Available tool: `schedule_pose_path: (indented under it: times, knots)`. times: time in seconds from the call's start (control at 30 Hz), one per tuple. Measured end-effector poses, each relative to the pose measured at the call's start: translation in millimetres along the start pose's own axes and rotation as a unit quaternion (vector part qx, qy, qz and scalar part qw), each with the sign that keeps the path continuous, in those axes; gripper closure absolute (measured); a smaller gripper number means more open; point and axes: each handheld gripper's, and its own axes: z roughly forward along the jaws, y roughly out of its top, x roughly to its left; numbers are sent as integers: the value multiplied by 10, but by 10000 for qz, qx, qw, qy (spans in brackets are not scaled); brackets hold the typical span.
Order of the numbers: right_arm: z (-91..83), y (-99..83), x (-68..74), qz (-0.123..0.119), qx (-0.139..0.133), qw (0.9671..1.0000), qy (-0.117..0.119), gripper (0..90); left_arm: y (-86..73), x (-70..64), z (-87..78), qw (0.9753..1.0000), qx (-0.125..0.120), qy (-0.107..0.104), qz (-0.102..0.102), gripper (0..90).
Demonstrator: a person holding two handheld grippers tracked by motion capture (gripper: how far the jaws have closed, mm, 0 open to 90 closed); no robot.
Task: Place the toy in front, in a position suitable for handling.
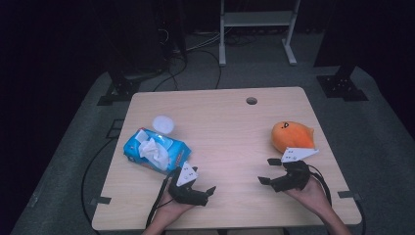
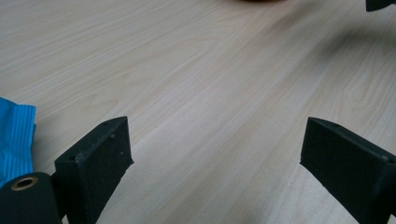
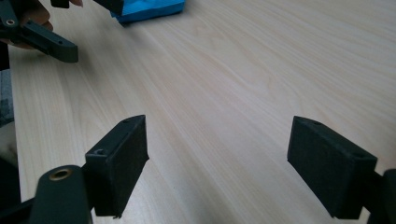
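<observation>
A blue tissue pack point(image 1: 155, 152) with white tissue pulled up lies at the table's left. An orange plush toy point(image 1: 292, 135) rests at the right. My left gripper point(image 1: 203, 182) sits just in front of the pack's near corner, open and empty. In the left gripper view its open gripper point(image 2: 215, 154) frames bare wood, with the pack's blue edge point(image 2: 16, 135) at the left. My right gripper point(image 1: 267, 170) lies open just in front of the toy, apart from it. The right gripper view shows it point(image 3: 217, 158) open over bare wood, with the pack point(image 3: 149, 9) far off.
A small white round lid point(image 1: 163, 124) lies behind the pack. The wooden table point(image 1: 230, 132) has a cable hole point(image 1: 251, 101) near its far edge. A white frame point(image 1: 257, 29) stands on the floor beyond. The left gripper's fingers point(image 3: 56, 44) appear at the right gripper view's upper left.
</observation>
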Motion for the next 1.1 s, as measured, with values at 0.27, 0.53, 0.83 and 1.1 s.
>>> schedule_pose_path:
  times: [0.27, 0.53, 0.83, 1.1]
  knots:
    - [-159, 210, -100, -133, -159, 9997, -154, 192, 0, -12, -8, 10000, -72, 22, 12, 76]
    - [-323, 427, -295, -204, -292, 9986, -396, 192, -2, -6, -15, 9999, -101, 8, -13, 76]
    - [-497, 545, -641, -73, -320, 9962, -802, 192, -8, 1, -24, 10000, -90, 6, 2, 76]
    - [-575, 440, -991, 206, -318, 9914, -1256, 193, -14, -10, -8, 9999, -94, -41, -42, 76]
